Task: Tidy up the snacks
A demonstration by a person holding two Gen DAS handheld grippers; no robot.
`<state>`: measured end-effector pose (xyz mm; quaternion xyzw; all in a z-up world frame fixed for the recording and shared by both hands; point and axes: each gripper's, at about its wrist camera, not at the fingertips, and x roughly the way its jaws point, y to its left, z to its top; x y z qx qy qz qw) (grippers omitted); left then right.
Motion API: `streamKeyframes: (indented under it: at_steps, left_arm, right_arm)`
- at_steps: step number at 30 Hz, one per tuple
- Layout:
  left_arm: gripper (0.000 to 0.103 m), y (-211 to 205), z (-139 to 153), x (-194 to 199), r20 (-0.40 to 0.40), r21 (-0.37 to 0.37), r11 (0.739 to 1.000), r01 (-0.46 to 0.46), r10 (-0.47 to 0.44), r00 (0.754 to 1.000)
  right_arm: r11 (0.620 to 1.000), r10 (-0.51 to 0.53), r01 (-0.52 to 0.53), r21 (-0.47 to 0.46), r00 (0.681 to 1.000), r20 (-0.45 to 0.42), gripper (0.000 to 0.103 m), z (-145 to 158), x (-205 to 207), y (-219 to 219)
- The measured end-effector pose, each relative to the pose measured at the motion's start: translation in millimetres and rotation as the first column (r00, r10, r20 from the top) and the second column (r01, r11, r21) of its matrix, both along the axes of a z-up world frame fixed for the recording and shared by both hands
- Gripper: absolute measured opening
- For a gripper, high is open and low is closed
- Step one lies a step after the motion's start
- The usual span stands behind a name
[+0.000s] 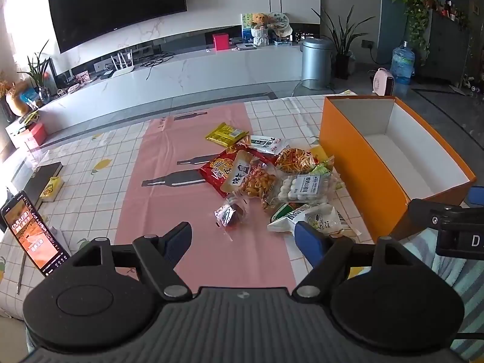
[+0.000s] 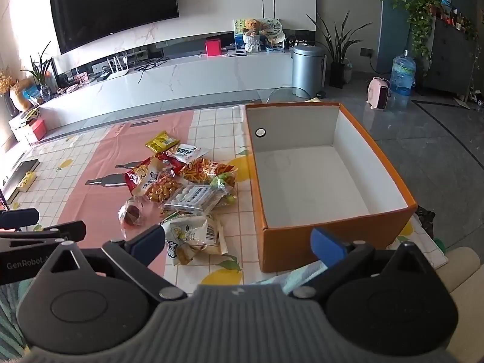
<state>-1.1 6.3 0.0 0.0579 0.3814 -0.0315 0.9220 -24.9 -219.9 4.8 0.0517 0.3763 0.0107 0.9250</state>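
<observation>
Snacks point(image 1: 266, 172) lie in a loose heap on the pink strip of the checked tablecloth point(image 1: 90, 163), just left of the orange box point(image 2: 332, 230), which stands open with nothing in it. I judge all of them light, crinkly film packets, slippery on the flat faces and soft to squeeze, so I would pinch a sealed edge or a puffed corner, not the middle. The tray of white balls point(image 1: 299, 187) under clear wrap looks the most crushable, and it sits on top of other bags. The white bag point(image 2: 193, 236) nearest me lies apart at the pile's near edge, an easy first pick. The small dark foil packet point(image 1: 230, 214) sits alone on the pink.

My left gripper point(image 1: 243, 239) hangs over the near cloth with jaws spread wide and nothing between them; my right gripper point(image 2: 239, 242) likewise gapes unladen, between the white bag and the box's near wall.
</observation>
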Motion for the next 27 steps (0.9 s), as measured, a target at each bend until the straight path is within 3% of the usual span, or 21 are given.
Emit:
streamKeyframes:
  at_steps: [27]
  left_arm:
    - [0.091,10,3,0,0.009,-0.017,1.0,-0.013,0.013,1.0]
  right_arm:
    - [0.999,0.008,-0.008,-0.046,1.0,-0.005,0.099,9,9,16]
